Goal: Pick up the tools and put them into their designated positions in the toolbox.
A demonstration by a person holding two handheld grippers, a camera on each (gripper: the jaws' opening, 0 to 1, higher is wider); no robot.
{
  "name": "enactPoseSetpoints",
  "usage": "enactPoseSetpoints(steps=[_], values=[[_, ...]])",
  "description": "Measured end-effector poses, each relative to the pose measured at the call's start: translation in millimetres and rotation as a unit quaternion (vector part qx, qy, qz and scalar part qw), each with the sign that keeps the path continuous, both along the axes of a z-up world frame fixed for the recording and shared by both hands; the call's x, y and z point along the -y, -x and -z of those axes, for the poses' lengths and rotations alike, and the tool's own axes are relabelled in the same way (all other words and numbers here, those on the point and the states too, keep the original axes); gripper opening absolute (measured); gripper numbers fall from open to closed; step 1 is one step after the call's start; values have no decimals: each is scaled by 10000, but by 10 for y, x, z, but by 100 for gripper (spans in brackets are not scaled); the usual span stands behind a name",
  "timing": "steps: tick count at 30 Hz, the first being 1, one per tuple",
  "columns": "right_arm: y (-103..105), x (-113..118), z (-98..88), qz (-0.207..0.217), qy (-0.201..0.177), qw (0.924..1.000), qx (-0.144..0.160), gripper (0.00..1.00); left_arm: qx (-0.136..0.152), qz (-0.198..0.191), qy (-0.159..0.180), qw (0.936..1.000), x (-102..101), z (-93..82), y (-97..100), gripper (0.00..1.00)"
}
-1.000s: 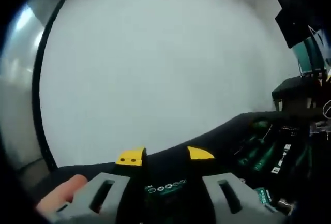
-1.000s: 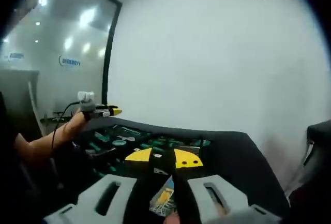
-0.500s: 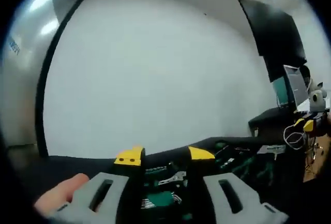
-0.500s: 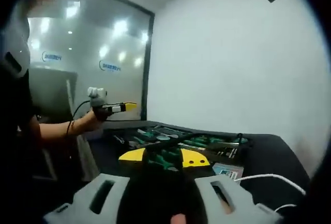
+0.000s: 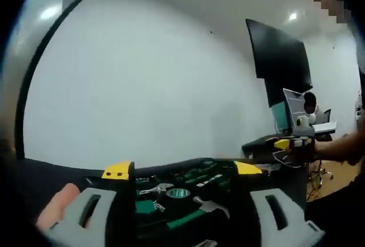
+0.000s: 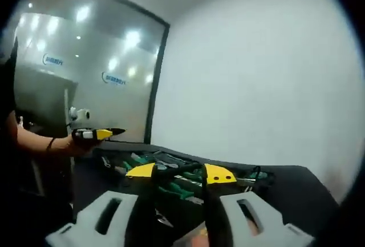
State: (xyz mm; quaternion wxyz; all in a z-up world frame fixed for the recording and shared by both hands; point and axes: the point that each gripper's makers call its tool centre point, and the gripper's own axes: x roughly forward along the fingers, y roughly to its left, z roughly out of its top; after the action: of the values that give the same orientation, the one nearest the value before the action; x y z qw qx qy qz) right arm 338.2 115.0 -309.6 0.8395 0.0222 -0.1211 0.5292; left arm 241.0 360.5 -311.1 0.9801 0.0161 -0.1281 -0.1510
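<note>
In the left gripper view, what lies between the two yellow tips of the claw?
Between the left claw's tips the left gripper view shows tools in the toolbox: green-handled ones, a hammer, a socket.

- A plain white wall (image 5: 142, 87) fills the space ahead of you.
- A dark screen (image 5: 279, 59) hangs on it to your right.
- A glass partition (image 6: 85, 76) reflects ceiling lights (image 6: 132, 37) on your left.
</note>
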Motion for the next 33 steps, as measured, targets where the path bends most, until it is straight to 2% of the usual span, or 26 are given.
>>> enactPoseSetpoints(steps=[1,3,4,6,7,8,9,10,14,18,27,33], values=[[-31,-42,37,-100,-15,9998,-167,28,-49,6,-34,10000,59,28,0,68],[-121,-72,60,-47,-19,9998,-167,29,-92,-30,-45,9999,38,83,-5,67],[-154,-71,61,-10,-25,9998,-185,29,-81,-41,67,9999,20,108,2,66],[-180,-27,19,116,-146,9998,-32,29,15,-28,66,10000,24,47,46,62],[-173,-19,32,91,-183,9998,-27,29,151,80,255,9995,57,-16,68,62],[-213,15,96,74,-184,9998,-44,31,92,110,273,9995,62,8,74,61],[-218,-7,169,-10,-9,9999,-146,33,57,118,257,9996,68,18,78,60],[-242,-15,159,-67,-18,9999,-140,35,20,150,293,9995,81,28,86,58],[-233,-11,175,-108,-59,9997,-208,36,-16,215,354,9991,9,56,58,55],[-251,36,158,-72,-182,9996,-215,36,-87,157,239,9996,-46,110,0,55],[-173,-30,204,-180,5,9998,-127,31,-172,66,324,9993,-141,134,-31,46],[-199,-23,205,-140,-5,9998,-170,30,-145,106,399,9990,-139,114,-16,46]])
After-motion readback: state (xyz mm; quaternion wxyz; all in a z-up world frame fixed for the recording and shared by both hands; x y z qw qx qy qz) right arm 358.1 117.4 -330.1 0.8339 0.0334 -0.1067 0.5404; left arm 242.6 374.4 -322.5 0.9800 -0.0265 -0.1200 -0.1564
